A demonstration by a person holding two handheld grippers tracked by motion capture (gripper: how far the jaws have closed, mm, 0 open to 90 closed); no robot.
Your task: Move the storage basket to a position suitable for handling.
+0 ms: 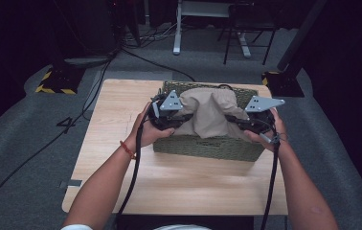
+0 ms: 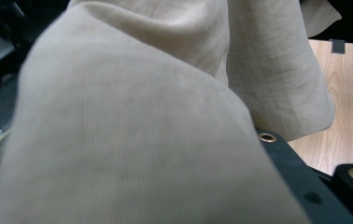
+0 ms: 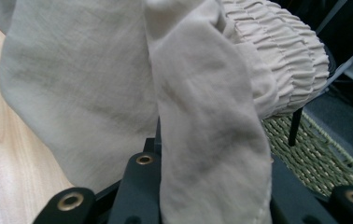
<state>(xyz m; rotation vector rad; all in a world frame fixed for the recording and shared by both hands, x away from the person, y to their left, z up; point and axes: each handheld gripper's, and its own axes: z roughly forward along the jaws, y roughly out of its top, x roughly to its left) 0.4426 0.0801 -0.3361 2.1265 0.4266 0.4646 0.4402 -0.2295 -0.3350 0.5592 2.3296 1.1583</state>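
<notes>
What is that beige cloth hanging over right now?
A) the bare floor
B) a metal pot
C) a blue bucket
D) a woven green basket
D: in the high view the beige cloth is held up between the left gripper and the right gripper, right over the woven green basket on the wooden table.

Two forearms, two hand-held grippers, raised side by side.

Left gripper [image 1: 181, 116]: black body, grey three-cornered plate on top, jaws pointing inward to the right, closed on beige fabric; held in the left hand [image 1: 146, 128], red band at the wrist, cable trailing down along the forearm. Right gripper [image 1: 232, 120]: same build, jaws pointing inward to the left, clamped on fabric; held in the right hand [image 1: 270, 130], cable hanging beside the bare forearm.
</notes>
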